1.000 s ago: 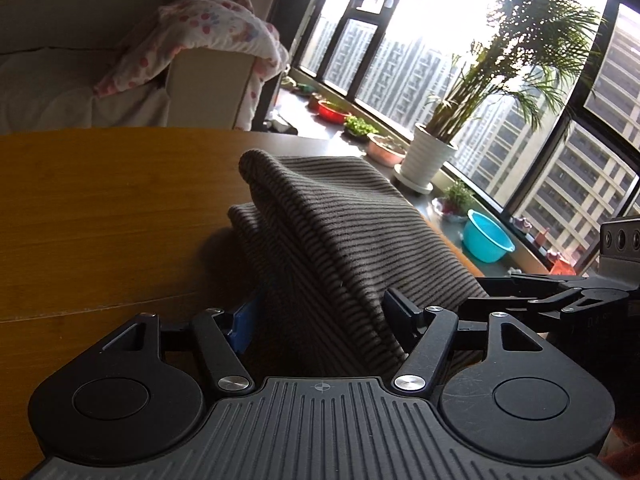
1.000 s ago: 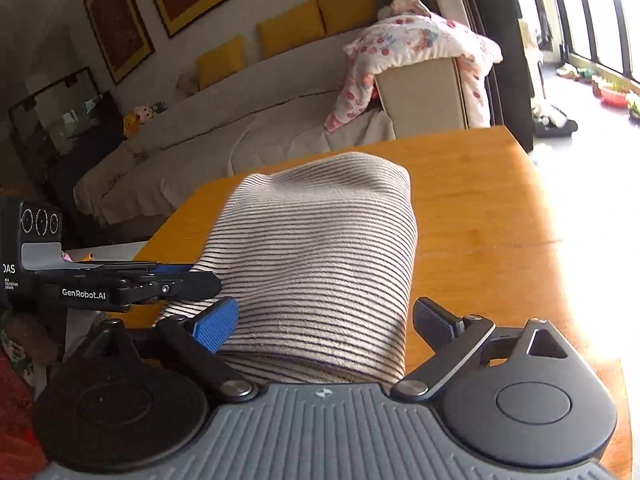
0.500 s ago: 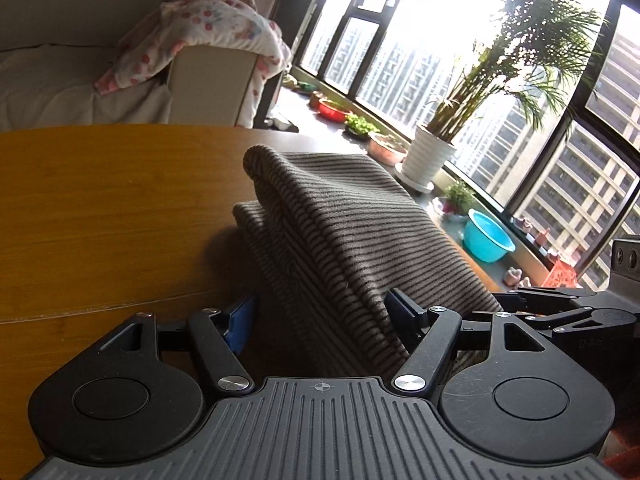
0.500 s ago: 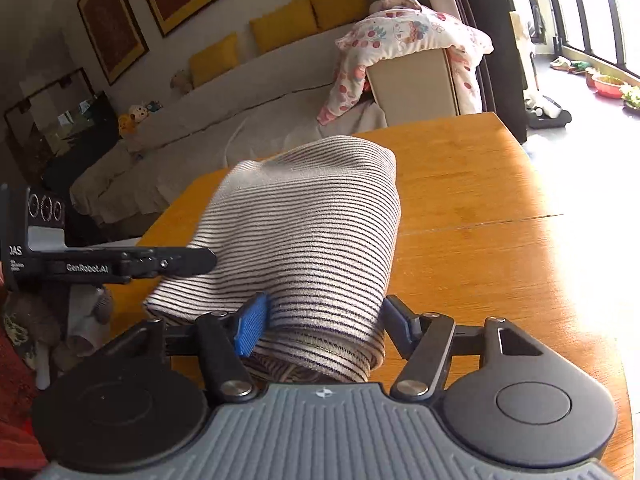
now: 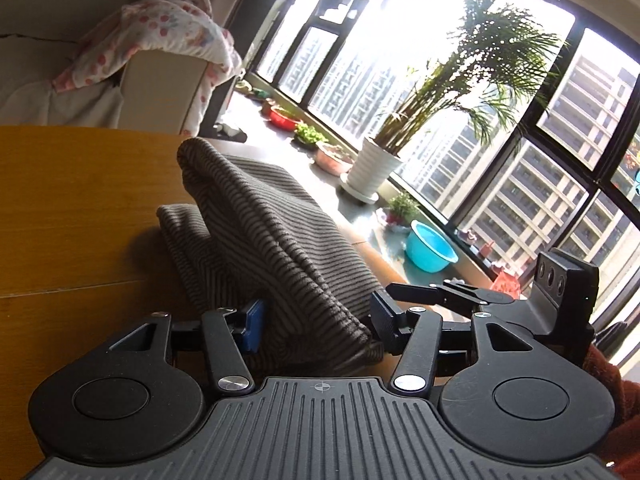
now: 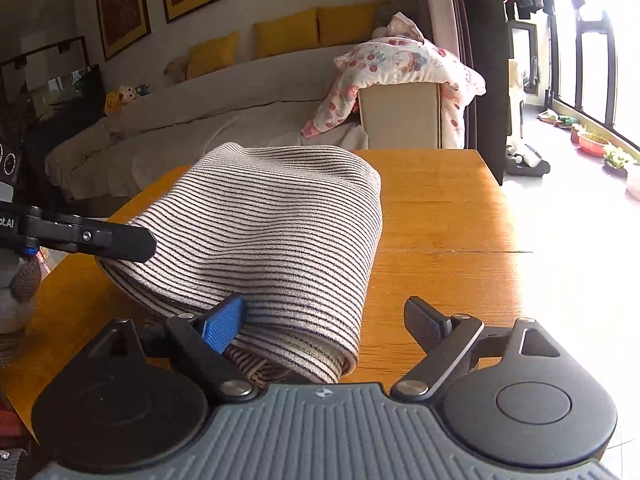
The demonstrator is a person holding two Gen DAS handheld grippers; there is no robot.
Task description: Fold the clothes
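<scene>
A folded grey garment with thin dark stripes (image 5: pixel 272 248) lies on the wooden table (image 5: pixel 60 200) in a thick bundle. In the left wrist view my left gripper (image 5: pixel 318 320) is shut on its near edge, the fabric filling the gap between the pads. The right wrist view shows the same garment (image 6: pixel 272 232) on the table (image 6: pixel 440 220). My right gripper (image 6: pixel 324 320) is open there: its blue pad (image 6: pixel 222 322) touches the bundle's near corner, and the black finger stands apart over bare wood. The left gripper (image 6: pixel 112 240) reaches the bundle's left side.
A sofa with a floral blanket (image 6: pixel 400 68) stands beyond the table's far edge. Along the window sill are a potted palm (image 5: pixel 376 168) and a blue basin (image 5: pixel 430 252). The table's right edge (image 6: pixel 504 200) drops to a bright floor. A red sleeve (image 5: pixel 608 380) is at the right.
My right gripper closed around the garment's edge half a second ago and has since opened wide. My left gripper's fingers have drawn closer together on the fabric. The bundle lies slightly lower.
</scene>
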